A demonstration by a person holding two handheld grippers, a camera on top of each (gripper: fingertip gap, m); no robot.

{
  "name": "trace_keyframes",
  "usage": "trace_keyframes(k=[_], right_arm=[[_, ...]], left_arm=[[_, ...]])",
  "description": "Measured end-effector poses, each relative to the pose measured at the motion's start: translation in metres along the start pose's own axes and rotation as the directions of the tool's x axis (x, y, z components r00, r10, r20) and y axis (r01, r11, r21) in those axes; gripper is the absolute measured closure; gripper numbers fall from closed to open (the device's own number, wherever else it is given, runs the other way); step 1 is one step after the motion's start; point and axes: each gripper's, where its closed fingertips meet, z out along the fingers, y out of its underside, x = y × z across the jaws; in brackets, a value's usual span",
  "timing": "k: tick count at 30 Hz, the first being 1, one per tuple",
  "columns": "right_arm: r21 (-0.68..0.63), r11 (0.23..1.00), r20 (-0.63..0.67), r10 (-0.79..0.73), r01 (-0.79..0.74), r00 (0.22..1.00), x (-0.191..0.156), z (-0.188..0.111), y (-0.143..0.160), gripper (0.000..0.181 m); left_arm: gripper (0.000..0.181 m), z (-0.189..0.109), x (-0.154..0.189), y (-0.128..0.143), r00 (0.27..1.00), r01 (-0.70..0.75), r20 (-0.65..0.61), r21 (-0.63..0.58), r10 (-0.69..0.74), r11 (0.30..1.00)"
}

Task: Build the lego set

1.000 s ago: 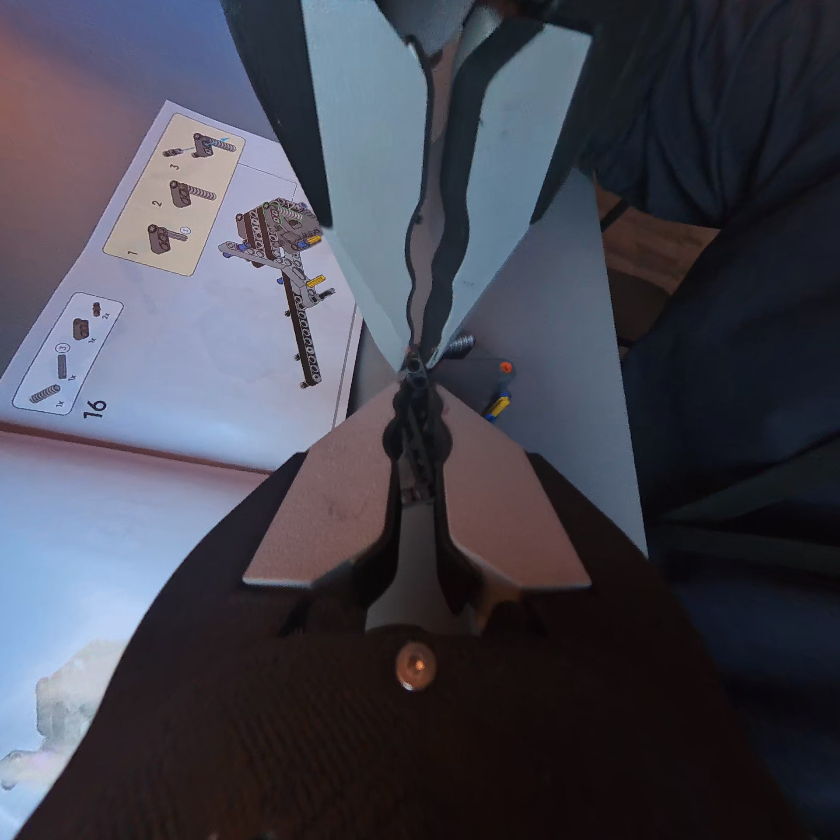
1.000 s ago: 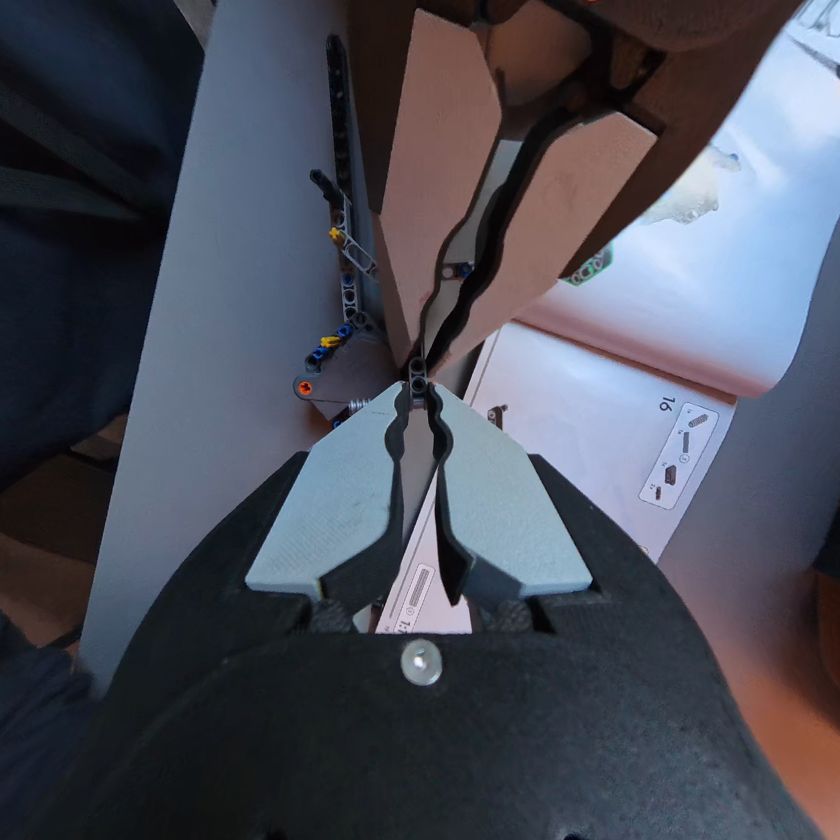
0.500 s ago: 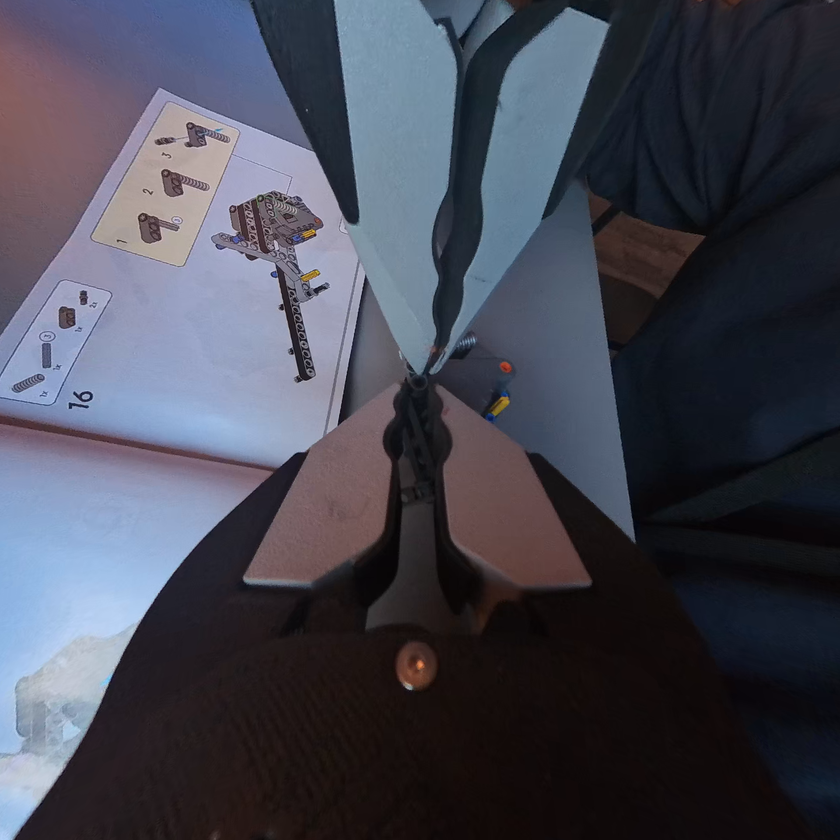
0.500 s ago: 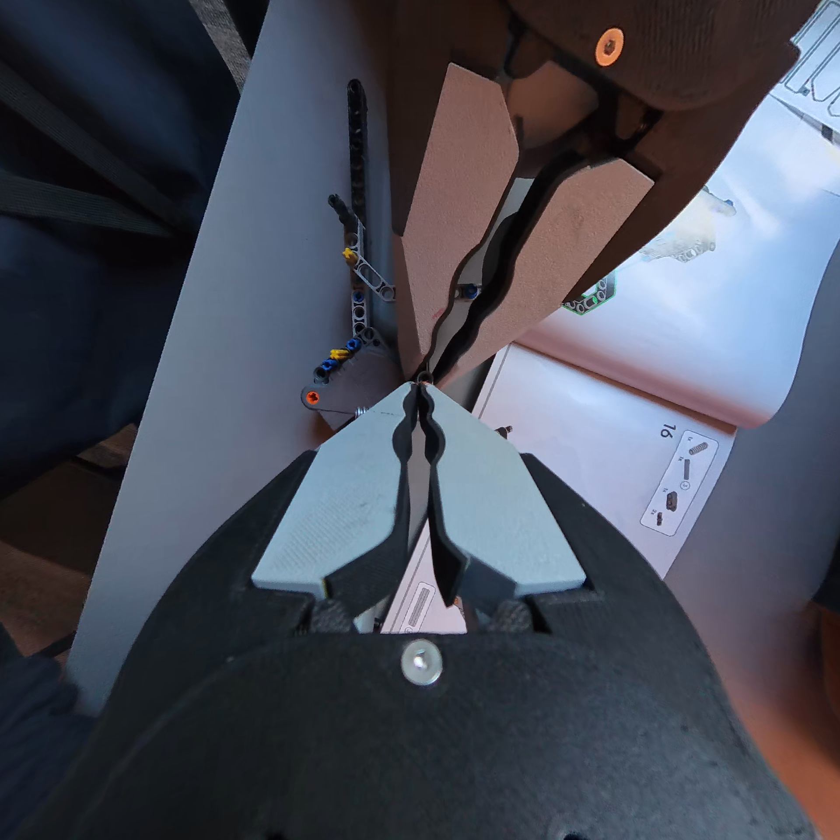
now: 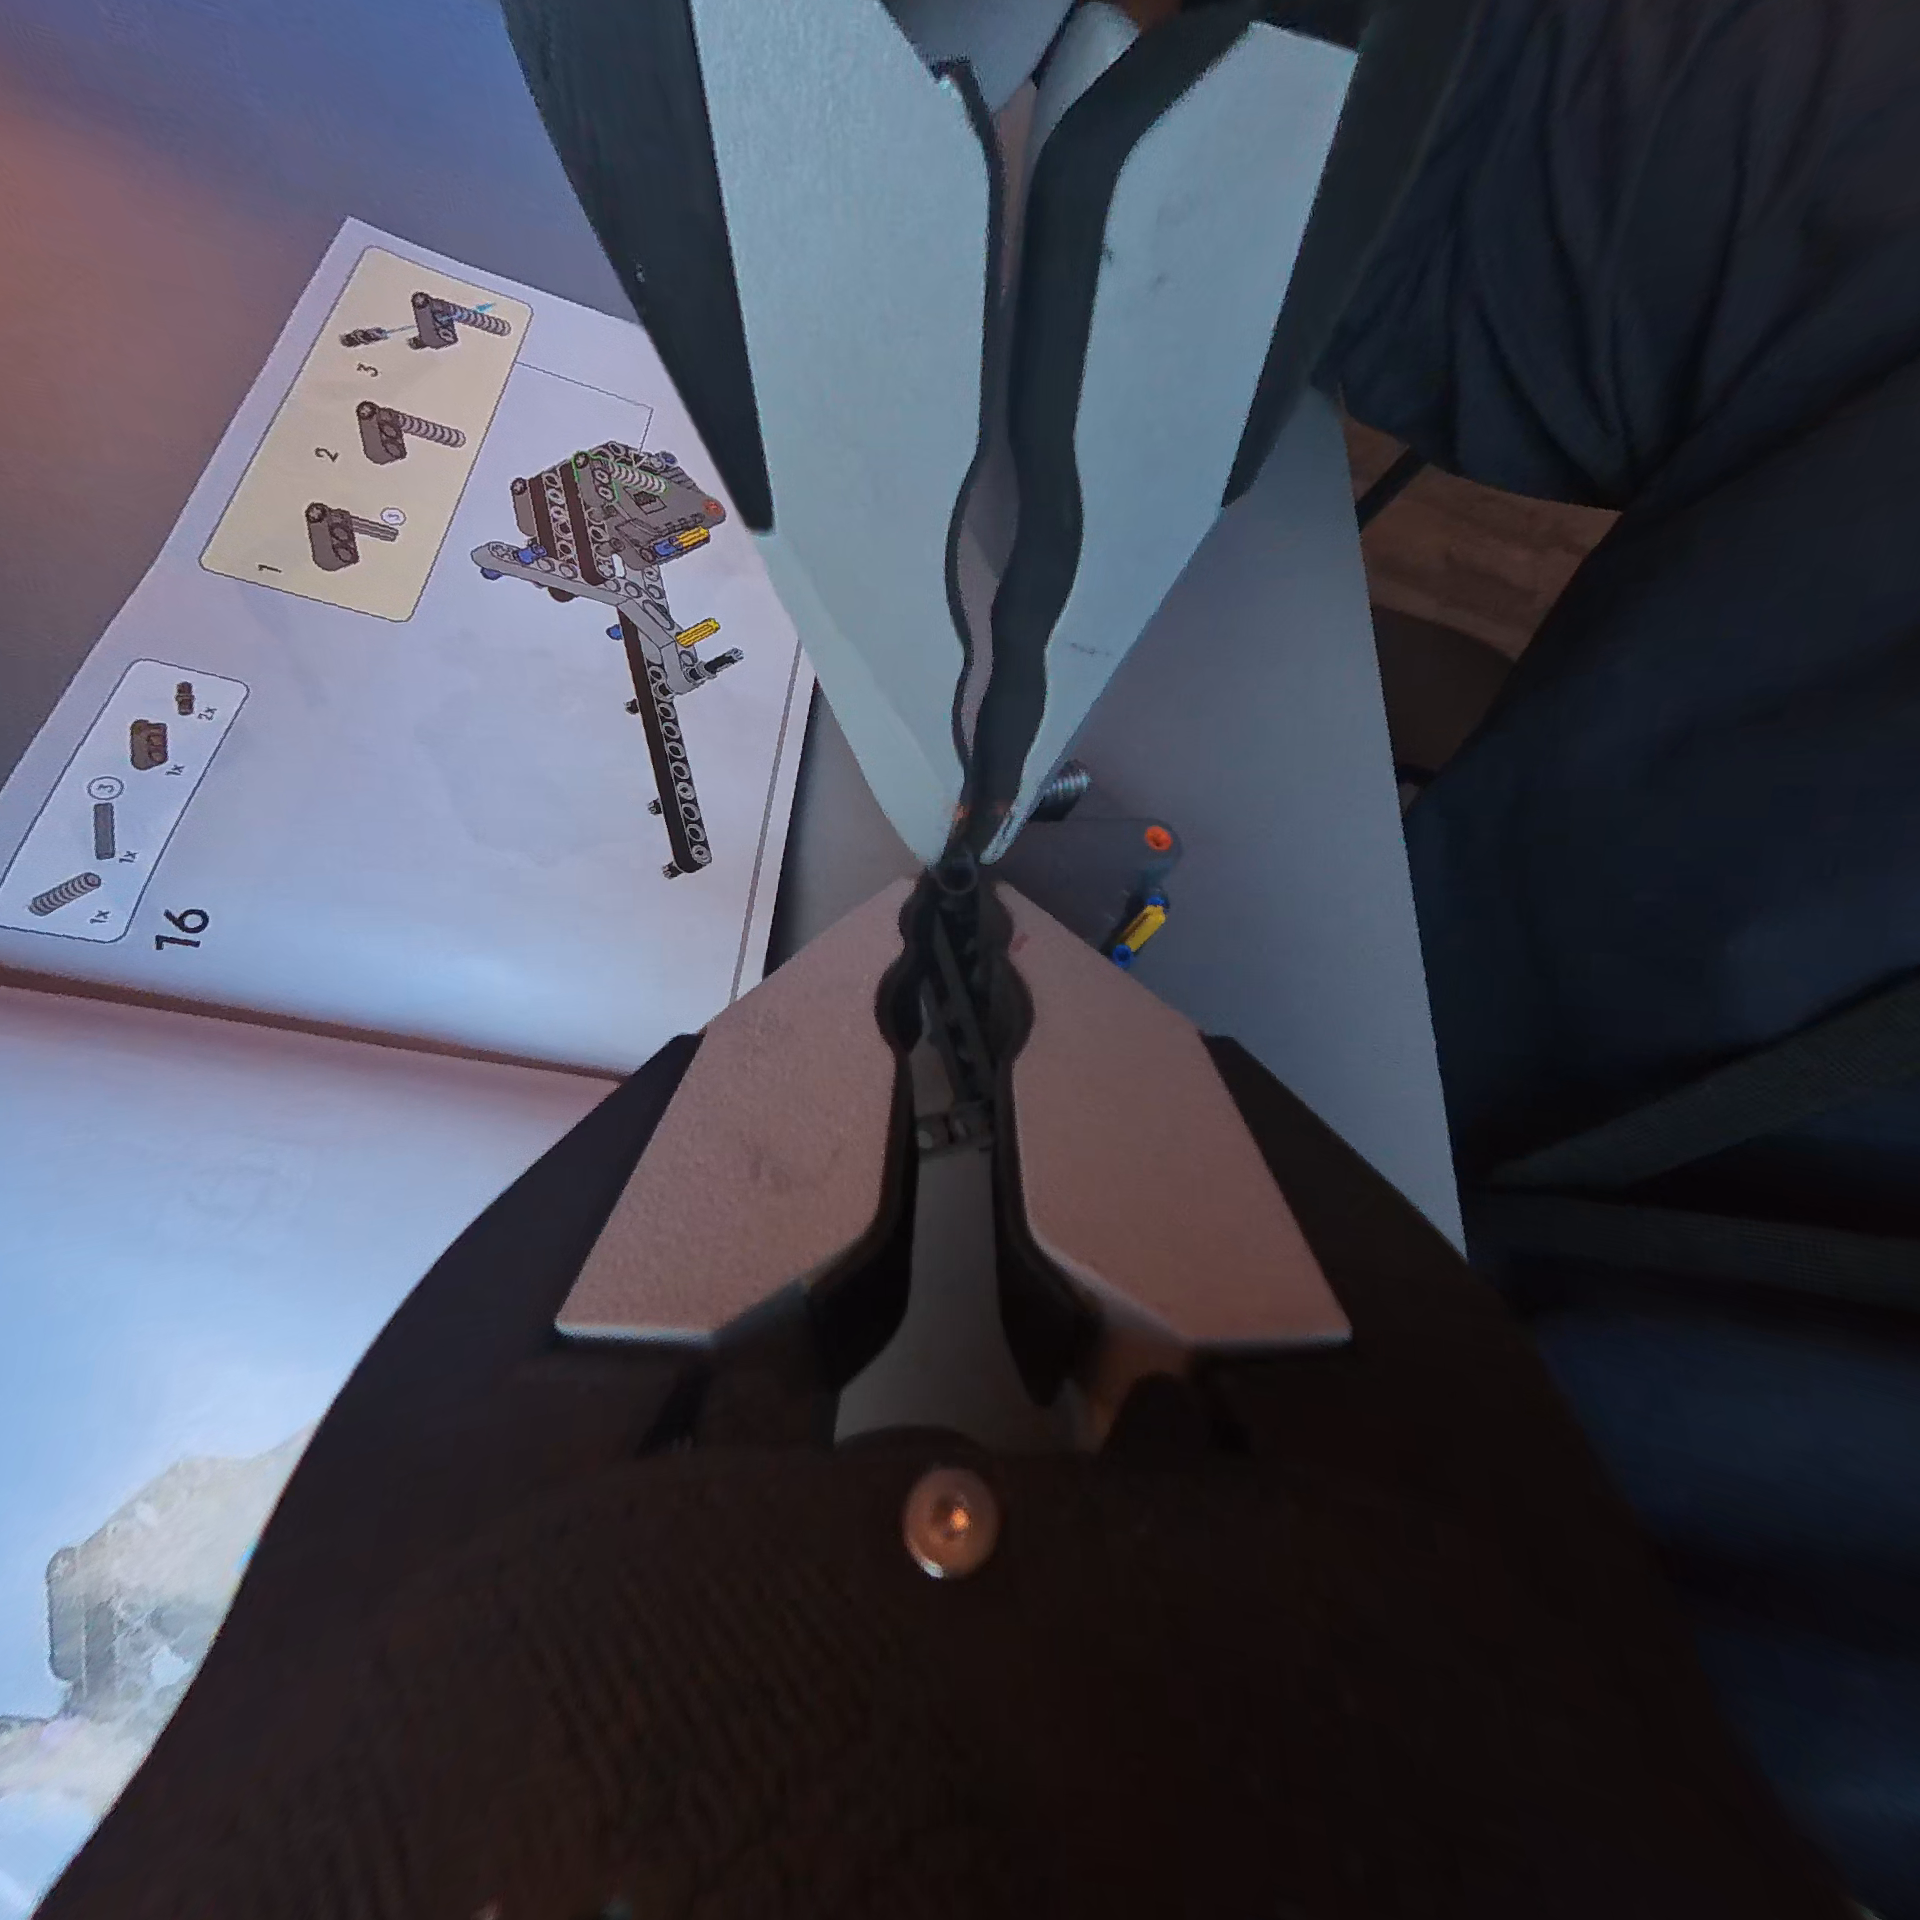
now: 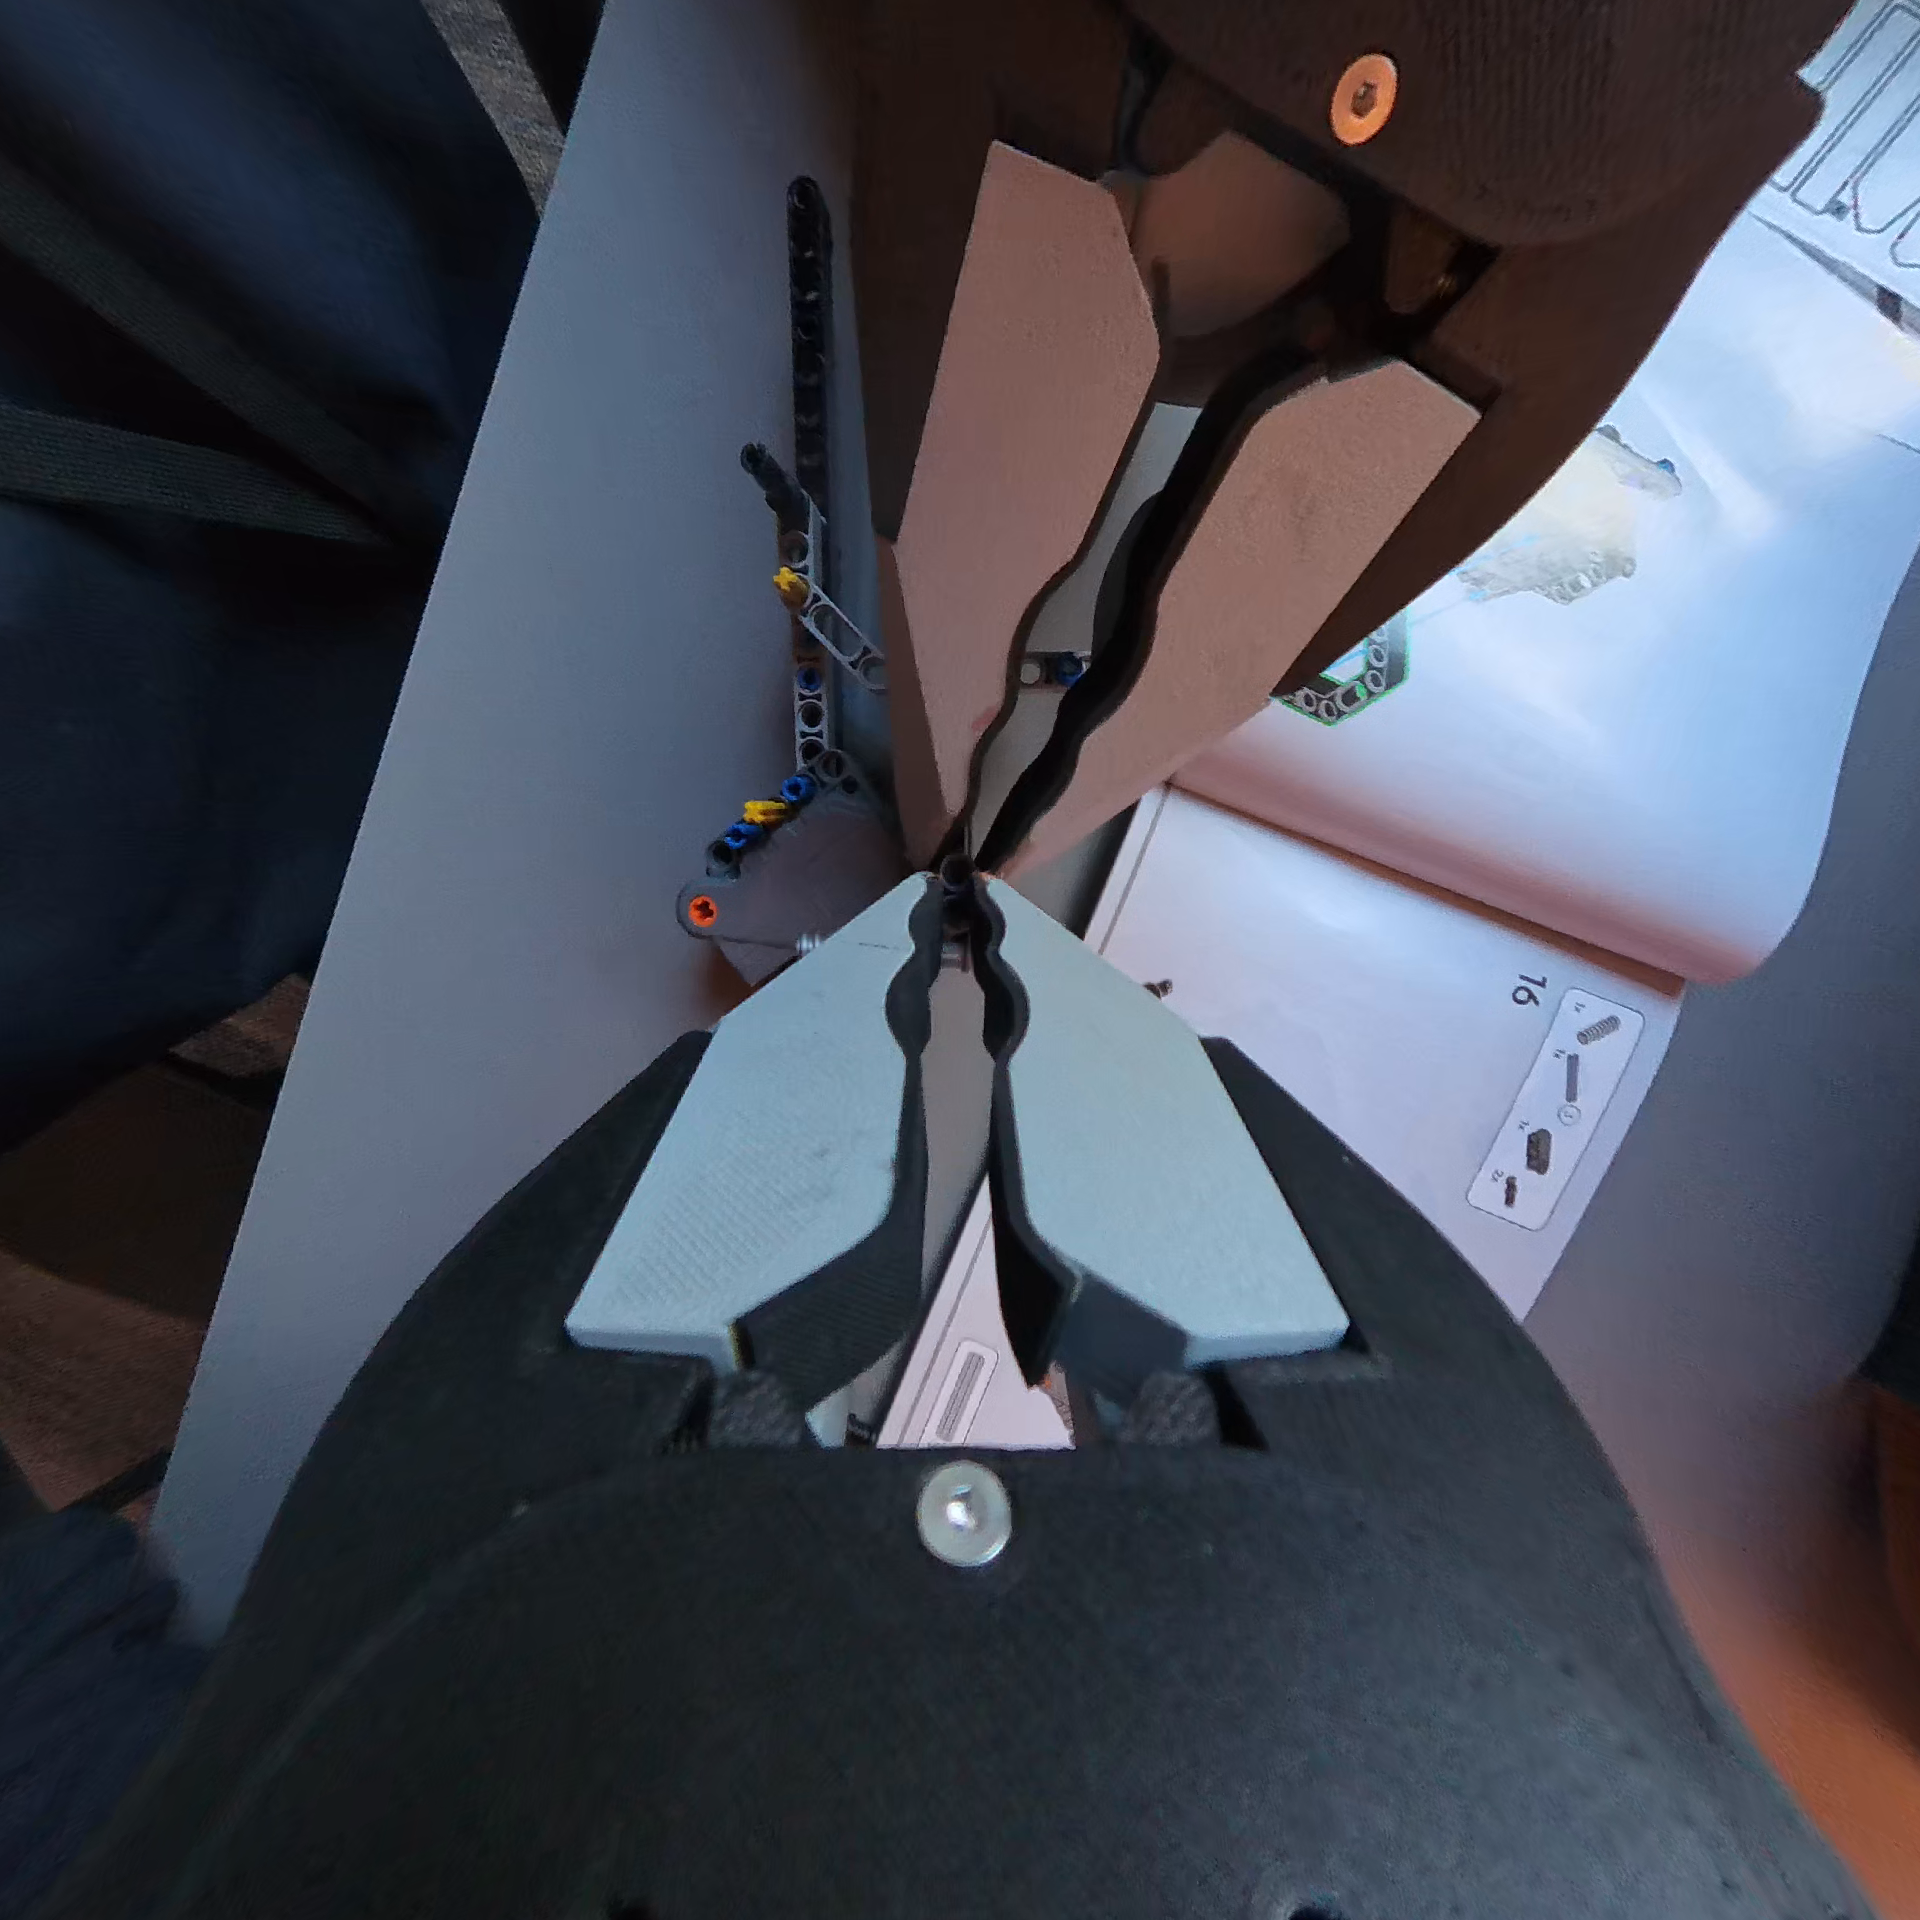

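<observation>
Tip to tip above the desk [image 6: 540, 935]: left hand-held gripper [image 5: 951, 883] pinching a dark axle piece [image 5: 956, 1039], right hand-held gripper [image 6: 961, 883] pinching a small black connector [image 6: 956, 873]. Partly built model [image 6: 800, 727] lies just behind, instruction booklet [image 5: 416, 727] alongside.

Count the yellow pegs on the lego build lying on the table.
2: one yellow peg halfway along the build, another among blue pegs near its wide end. The grippers may hide others.

The open paper instruction booklet [image 5: 436, 748] lies on the grey counter [image 5: 1278, 727], left of the partly built grey-and-black lego assembly [image 6: 800, 665].
</observation>
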Motion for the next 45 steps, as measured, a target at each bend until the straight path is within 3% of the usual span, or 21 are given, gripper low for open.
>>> trace_keyframes(k=[45], right_arm=[[-0.052, 0.999, -0.025, -0.016, 0.015, 1.000, -0.0073, 0.0039, -0.0003, 0.176]], left_arm=[[0.176, 0.0000, 0.0066, 0.0031, 0.995, -0.094, 0.021, -0.030, 0.094, 0.995]])
